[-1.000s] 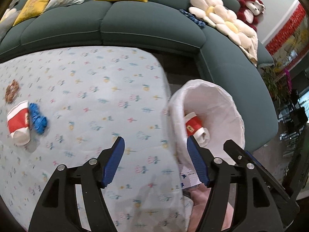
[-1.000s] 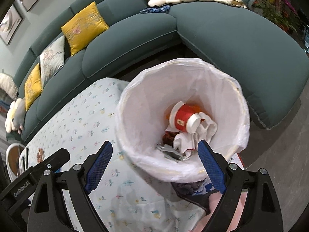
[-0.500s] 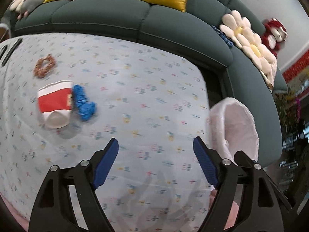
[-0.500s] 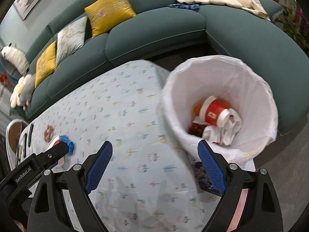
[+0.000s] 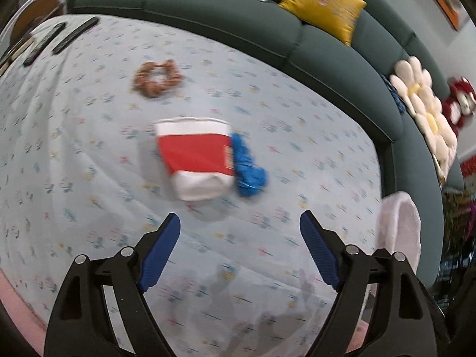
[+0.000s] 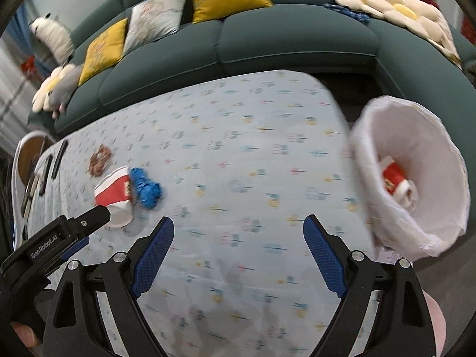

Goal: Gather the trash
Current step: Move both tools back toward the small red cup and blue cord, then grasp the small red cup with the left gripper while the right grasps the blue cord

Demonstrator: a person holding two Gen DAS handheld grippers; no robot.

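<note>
Left wrist view shows the teal sofa (image 5: 226, 23) curving from 11 to 3 o'clock behind the flowered tablecloth (image 5: 74, 178), with the white-lined trash bin (image 5: 398, 226) at 3 o'clock off the table's edge. At centre a crushed red-and-white paper cup (image 5: 195, 163) lies on its side touching a blue crumpled scrap (image 5: 248, 169), a brown scrunchie (image 5: 157, 78) at 11 o'clock, and the left gripper (image 5: 239, 253) stands wide apart, empty, just short of the cup. Right wrist view puts the bin (image 6: 416, 178), holding another red cup (image 6: 394, 178), at 3 o'clock, the cup and scrap at 9 o'clock, and the right gripper (image 6: 238, 253) spread apart over bare cloth.
</note>
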